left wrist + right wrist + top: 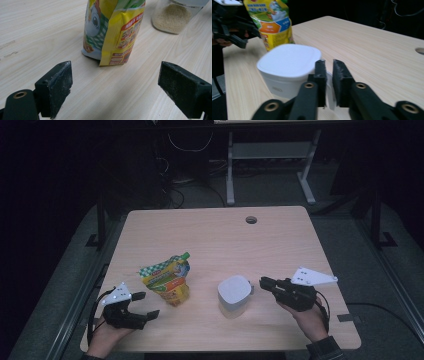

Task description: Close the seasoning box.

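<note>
Between the jaws of the right gripper [327,68], which stand nearly together with a narrow gap, a thin white tab [329,86] sticks out from the side of the white-lidded jar [288,66]; whether the pads press on it cannot be told. The jar stands upright just ahead of those jaws. The right hand [310,320] holds its gripper low and level, pointing across the table [210,227] toward the jar.

The left gripper [115,82] has its jaws spread wide with nothing between them. The yellow-and-green pouch [112,30] stands upright just beyond them, its long axis vertical, a cartoon face on one panel; its small print is unreadable. The left hand [107,332] rests low at the table's near edge.
</note>
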A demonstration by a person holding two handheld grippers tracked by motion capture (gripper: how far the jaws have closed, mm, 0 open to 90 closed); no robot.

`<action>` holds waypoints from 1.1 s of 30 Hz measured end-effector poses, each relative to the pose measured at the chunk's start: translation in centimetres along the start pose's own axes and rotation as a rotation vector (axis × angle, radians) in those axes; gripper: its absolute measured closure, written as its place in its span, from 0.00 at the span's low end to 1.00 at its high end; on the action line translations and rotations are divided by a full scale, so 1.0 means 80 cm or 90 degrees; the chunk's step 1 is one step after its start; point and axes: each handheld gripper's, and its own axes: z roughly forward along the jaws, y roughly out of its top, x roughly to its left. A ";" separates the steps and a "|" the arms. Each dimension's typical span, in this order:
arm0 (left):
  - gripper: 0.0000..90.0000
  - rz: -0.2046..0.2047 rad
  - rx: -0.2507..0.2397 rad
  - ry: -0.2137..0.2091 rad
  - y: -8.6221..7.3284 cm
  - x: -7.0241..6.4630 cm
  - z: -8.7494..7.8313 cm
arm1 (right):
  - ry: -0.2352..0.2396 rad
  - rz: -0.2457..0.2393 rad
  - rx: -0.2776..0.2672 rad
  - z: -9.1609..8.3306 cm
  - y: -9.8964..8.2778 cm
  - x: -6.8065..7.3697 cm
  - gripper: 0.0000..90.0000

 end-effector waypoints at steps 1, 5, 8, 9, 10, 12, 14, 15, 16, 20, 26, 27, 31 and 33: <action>0.13 0.003 0.000 -0.001 0.000 0.000 0.000 | -0.007 0.006 0.003 -0.002 -0.003 -0.002 0.83; 0.13 0.008 0.001 -0.003 0.000 -0.002 0.001 | -0.039 0.019 0.009 -0.009 -0.010 -0.011 0.72; 0.13 0.014 0.007 -0.005 -0.001 -0.002 0.002 | -0.066 0.023 0.020 -0.012 -0.020 -0.018 0.61; 0.13 0.015 0.007 -0.006 -0.002 -0.003 0.003 | -0.072 0.022 0.029 -0.013 -0.024 -0.021 0.58; 0.13 0.016 0.007 -0.006 -0.002 -0.003 0.003 | -0.077 0.022 0.034 -0.014 -0.028 -0.023 0.55; 0.13 0.015 0.008 -0.008 -0.002 -0.003 0.004 | -0.091 0.023 0.045 -0.015 -0.034 -0.026 0.50; 0.13 0.017 0.011 -0.007 -0.003 -0.003 0.005 | -0.102 0.019 0.055 -0.016 -0.040 -0.027 0.47; 0.13 0.018 0.011 -0.006 -0.004 -0.003 0.005 | -0.105 0.018 0.059 -0.017 -0.042 -0.028 0.45; 0.13 0.019 0.011 -0.006 -0.004 -0.003 0.005 | -0.109 0.020 0.065 -0.018 -0.045 -0.028 0.43; 0.13 0.022 0.017 -0.003 -0.005 -0.001 0.005 | -0.132 0.020 0.090 -0.019 -0.058 -0.034 0.37; 0.13 0.021 0.019 -0.001 -0.007 0.000 0.006 | -0.151 0.019 0.118 -0.014 -0.067 -0.041 0.34; 0.13 0.022 0.019 -0.001 -0.007 0.000 0.006 | -0.152 0.017 0.121 -0.013 -0.068 -0.041 0.34; 0.13 0.021 0.019 -0.002 -0.007 0.000 0.006 | -0.151 0.023 0.122 -0.013 -0.067 -0.040 0.33; 0.13 0.022 0.019 -0.002 -0.006 0.000 0.006 | -0.151 0.022 0.120 -0.013 -0.067 -0.039 0.32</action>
